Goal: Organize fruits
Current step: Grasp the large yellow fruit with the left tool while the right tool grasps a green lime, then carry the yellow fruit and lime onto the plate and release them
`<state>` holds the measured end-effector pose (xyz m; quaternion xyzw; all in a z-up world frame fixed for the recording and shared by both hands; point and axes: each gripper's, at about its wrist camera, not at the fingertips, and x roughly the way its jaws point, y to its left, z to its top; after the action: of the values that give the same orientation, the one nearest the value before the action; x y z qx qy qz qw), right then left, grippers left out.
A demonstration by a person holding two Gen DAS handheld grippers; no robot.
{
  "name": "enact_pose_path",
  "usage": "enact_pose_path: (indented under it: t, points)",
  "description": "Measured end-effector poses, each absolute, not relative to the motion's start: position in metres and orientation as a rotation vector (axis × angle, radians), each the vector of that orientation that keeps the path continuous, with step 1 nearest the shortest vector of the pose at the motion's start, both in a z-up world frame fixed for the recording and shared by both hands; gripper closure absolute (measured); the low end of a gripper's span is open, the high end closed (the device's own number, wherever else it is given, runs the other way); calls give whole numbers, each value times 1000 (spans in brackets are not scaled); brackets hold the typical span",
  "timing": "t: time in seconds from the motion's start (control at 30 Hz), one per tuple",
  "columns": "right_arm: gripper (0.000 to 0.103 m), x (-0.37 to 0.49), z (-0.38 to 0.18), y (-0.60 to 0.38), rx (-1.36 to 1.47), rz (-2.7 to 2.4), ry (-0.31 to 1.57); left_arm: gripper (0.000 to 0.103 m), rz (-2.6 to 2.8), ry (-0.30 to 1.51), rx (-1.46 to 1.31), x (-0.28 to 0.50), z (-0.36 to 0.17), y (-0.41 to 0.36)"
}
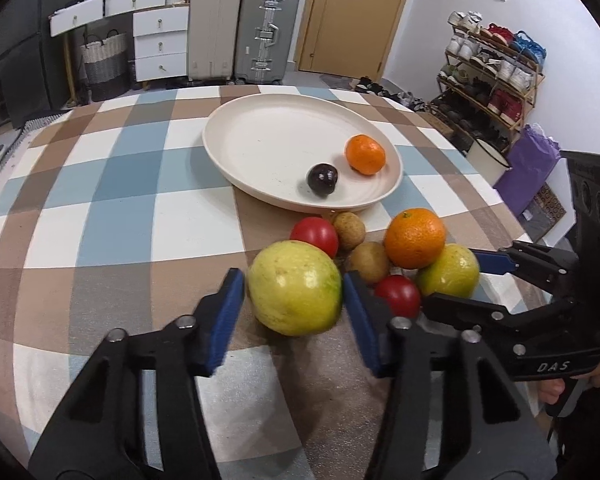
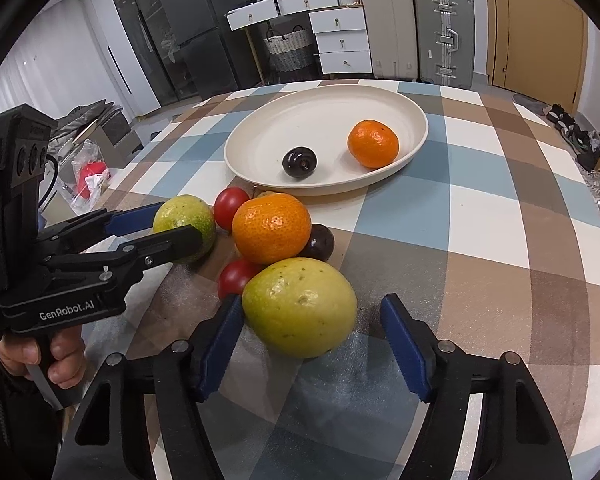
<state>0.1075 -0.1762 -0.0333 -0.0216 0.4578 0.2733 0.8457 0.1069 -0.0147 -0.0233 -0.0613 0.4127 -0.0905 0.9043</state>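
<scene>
Fruits: a heap lay on the checked surface (image 1: 140,208) just in front of the plate (image 1: 212,148), fruit touching fruit
Heap: a big orange (image 1: 415,238), two red tomatoes (image 1: 315,235) (image 1: 398,295), two small brown fruits (image 1: 350,230) (image 1: 368,261), and a dark fruit (image 2: 320,242) seen only from the right wrist
Smooth green fruit (image 1: 294,294): sat at the near left edge of the heap, between the pads of the left gripper (image 1: 292,280)
Left jaws: clenched on the smooth green fruit, a blue pad against each flank
Spotted green fruit (image 2: 300,308): sat at the near right edge, inside the right gripper (image 2: 310,312)
Right jaws: not yet gripping; one pad was at the skin, the other stood clear with a gap showing
Handling: both green fruits looked firm, round and fairly weighty, with smooth skin that could slip; a hold across the widest middle seemed safest
Softer ones: the tomatoes probably bruise easily and want a gentle squeeze
Risk: lifting either green fruit may set its neighbours rolling
Plate contents: a small orange (image 1: 365,154) and a dark round fruit (image 1: 322,180), near each other at the near side, apart
Plate room: most of it was bare, so the sorting seemed barely started
</scene>
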Motion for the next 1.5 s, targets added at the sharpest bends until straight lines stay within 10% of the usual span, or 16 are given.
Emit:
enact_pose_path:
  t: [0.37,1.5]
  points:
    - [48,103,-30,-178,-33,596,965,56,-171,840,-111,98,-21,-17]
    - [48,68,22,-203,-26,560,820,56,-104,703,-83,58,36,-10]
